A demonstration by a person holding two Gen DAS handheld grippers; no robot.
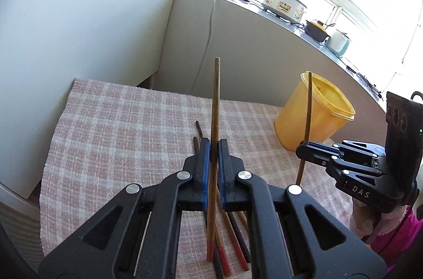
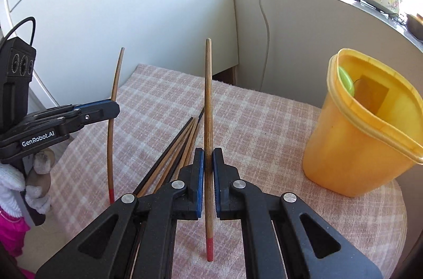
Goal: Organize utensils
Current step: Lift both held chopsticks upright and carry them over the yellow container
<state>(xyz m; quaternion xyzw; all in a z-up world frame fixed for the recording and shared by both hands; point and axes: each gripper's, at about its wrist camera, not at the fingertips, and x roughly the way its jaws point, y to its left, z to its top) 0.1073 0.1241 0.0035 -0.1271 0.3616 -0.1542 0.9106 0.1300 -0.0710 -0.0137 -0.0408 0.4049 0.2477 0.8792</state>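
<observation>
While each gripper pinches one chopstick upright near mid-length, left gripper point(image 1: 214, 147) on left chopstick point(image 1: 214, 104), right gripper point(image 2: 208, 154) on right chopstick point(image 2: 208, 99), both look light, stiff and slippery. Loose chopsticks point(image 2: 174, 147) lie on the table point(image 2: 264, 125); farther right stands the yellow container point(image 2: 351, 136).

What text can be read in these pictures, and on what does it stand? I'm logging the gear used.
"DAS" on the body of the right gripper, seen from the left wrist.
"GenRobot.AI" on the body of the left gripper, seen from the right wrist.
The panel on the flowered cooker carries print too small to read.
No other text shows: none on the yellow bin or the chopsticks.
</observation>
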